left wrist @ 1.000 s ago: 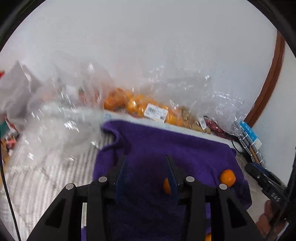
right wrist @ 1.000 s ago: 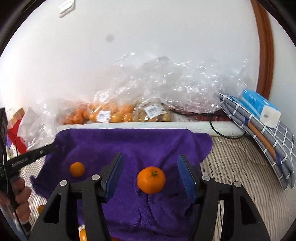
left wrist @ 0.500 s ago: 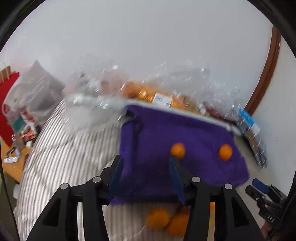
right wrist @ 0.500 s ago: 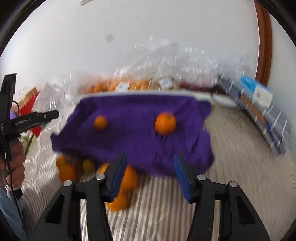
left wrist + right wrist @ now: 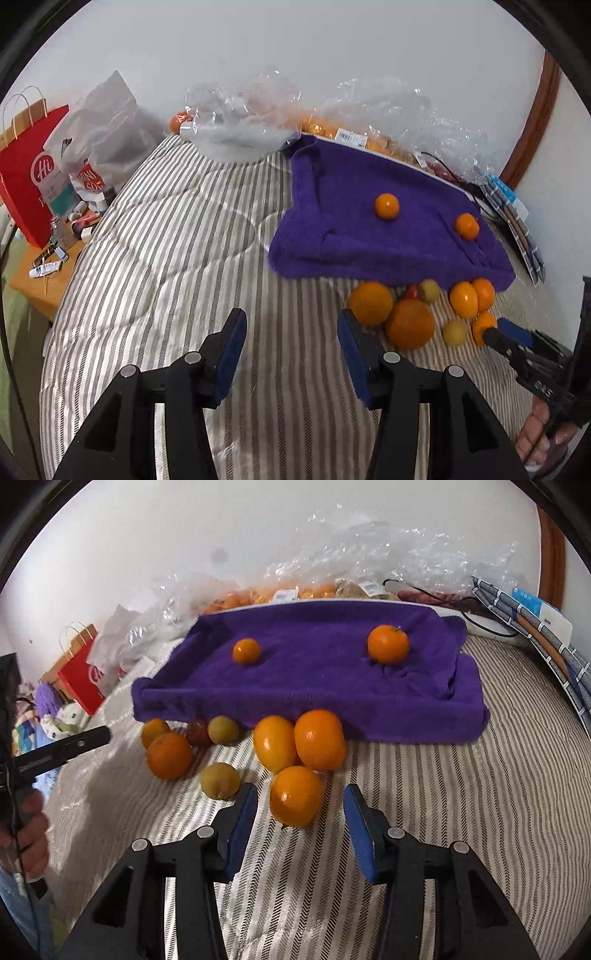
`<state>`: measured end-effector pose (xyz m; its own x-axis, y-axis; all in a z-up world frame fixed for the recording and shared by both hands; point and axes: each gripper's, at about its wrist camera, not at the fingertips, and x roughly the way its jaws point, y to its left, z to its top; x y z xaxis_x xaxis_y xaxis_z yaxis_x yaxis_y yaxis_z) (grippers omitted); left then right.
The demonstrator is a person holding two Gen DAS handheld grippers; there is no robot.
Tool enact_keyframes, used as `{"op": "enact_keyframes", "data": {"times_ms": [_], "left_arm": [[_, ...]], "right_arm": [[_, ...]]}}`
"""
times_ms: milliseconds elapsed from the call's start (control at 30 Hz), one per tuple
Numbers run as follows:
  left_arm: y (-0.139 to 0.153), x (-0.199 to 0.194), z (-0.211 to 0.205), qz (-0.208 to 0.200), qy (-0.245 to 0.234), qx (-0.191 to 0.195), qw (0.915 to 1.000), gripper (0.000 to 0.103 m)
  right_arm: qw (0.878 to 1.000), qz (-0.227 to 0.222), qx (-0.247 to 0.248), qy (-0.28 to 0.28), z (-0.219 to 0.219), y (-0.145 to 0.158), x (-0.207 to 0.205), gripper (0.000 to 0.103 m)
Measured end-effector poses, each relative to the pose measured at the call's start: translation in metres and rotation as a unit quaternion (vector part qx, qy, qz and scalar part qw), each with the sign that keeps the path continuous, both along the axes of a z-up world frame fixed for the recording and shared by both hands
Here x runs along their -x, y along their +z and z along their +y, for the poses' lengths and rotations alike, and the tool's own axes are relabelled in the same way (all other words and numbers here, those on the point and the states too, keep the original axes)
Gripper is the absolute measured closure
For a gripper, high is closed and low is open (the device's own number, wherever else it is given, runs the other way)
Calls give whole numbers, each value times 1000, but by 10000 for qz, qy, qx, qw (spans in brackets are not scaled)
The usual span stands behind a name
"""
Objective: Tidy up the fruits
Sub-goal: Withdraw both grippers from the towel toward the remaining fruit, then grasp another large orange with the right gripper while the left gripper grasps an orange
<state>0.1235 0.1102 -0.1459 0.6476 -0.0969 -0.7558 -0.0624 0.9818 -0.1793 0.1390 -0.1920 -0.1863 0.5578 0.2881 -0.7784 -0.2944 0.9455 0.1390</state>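
A purple towel (image 5: 332, 672) lies on the striped bed with a small orange (image 5: 246, 651) at its left and a bigger one (image 5: 388, 644) at its right. Several oranges and small yellow-green fruits lie in a heap in front of it. My right gripper (image 5: 299, 816) is open, with an orange (image 5: 295, 795) just ahead between its fingers, not touched. My left gripper (image 5: 290, 332) is open and empty over bare bedding, left of the heap; a large orange (image 5: 370, 302) lies beside its right finger. The towel (image 5: 369, 221) shows there too.
Clear plastic bags of fruit (image 5: 295, 590) lie along the wall behind the towel. A red paper bag (image 5: 26, 177) and clutter stand left of the bed. Folded checked cloth and a tissue pack (image 5: 532, 616) lie at the right.
Both grippers have pulled back from over the towel toward the near side of the bed. The fruit heap in front of the towel has come into view.
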Motion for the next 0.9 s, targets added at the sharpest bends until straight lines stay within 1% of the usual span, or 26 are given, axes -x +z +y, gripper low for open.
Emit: {"op": "enact_keyframes", "data": {"times_ms": [67,133,167,200,267,367,567,667,733,800,833,867,900], "left_arm": [[-1,2,-2,14,-73,-45,10000,54],[-1,1,-5,48,-146,-25,9999,54],[-2,-1,-7,67,-201,25,9998,54],[-2,-2,-10,78,-243,72,9996,54],[-1,-5,-14,53,-291,128,9995,54],[2,-13,-19,-35,-290,257,9992,54],[0,-34,-30,43,-319,573,9978,55],[-5,-43,-37,200,-279,631,9974,55],[-12,-46,-40,373,-224,596,9973,55],[-18,-47,-40,393,-243,764,9960,57],[-18,-47,-40,403,-230,836,9954,62],[-19,-47,-40,417,-253,1000,9938,70],[-19,-47,-39,450,-249,1042,9932,70]], "right_arm": [[9998,70,177,-71,3,-8,-3,56],[9998,111,145,-109,3,-12,-7,59],[9998,68,135,-138,3,-11,-7,67],[9999,104,78,-83,3,-10,-8,70],[9999,95,61,-52,1,-9,-6,70],[9997,-56,225,-94,-5,-7,3,70],[9980,-276,478,-302,-32,1,26,70],[9968,-251,536,-531,-50,-1,33,70],[9965,-198,464,-672,-58,-2,34,70],[9961,-281,336,-768,-63,1,37,70],[9961,-295,301,-779,-65,1,36,70],[9962,-262,296,-774,-64,1,34,70],[9964,-196,305,-771,-63,-1,32,70]]}}
